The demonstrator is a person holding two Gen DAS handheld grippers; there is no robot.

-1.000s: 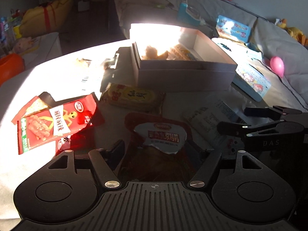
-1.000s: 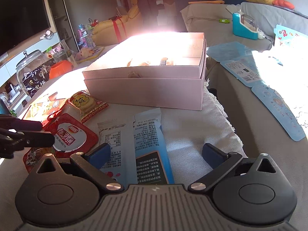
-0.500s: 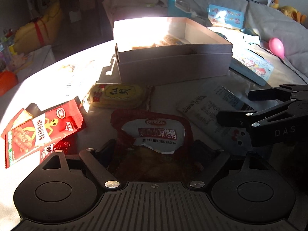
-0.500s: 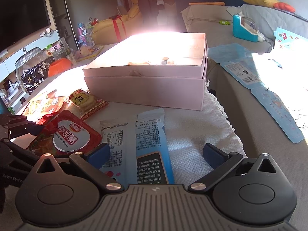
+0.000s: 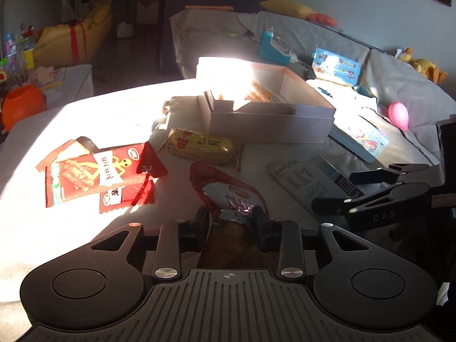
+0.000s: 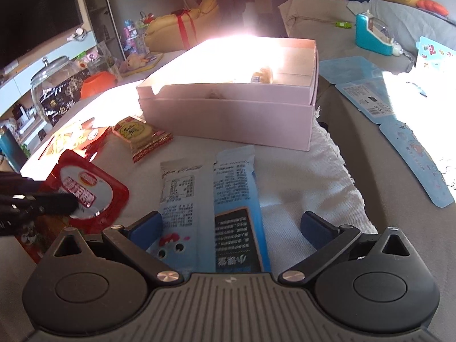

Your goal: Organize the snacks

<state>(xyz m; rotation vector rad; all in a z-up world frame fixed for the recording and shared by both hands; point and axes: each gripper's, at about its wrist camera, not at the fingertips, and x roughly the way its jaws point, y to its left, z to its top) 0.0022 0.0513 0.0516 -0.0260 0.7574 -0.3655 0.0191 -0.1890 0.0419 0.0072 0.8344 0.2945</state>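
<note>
The red snack pouch (image 5: 228,199) sits pinched between the fingers of the left claw (image 5: 230,225), its top edge buckled and standing up ahead of the pads; from the right wrist view the same pouch (image 6: 85,196) looks tilted, with its far side raised off the bench (image 6: 299,185). The grip appears to catch only the near edge of a slack foil bag. That is the main risk: the bag could slide out or fold over on the way to the pink box (image 5: 270,119), which stands well ahead of the left claw, already holding a few snacks.

The box wall is tall on the near side, so a drooping pouch might catch on the rim and drop outside. The yellow cracker pack (image 5: 202,148) lies between claw and box, and a low carry could drag it along.

The right claw (image 6: 230,225) is spread wide, gripping nothing, straddling the blue wrapper (image 6: 239,208) and the white wrapper (image 6: 178,199) beside it. Its fingers could close on both at once. The two claws are close together, so crossing paths invites a bump. The red noodle packs (image 5: 94,176) lie left of the left claw, clear of all this.
</note>
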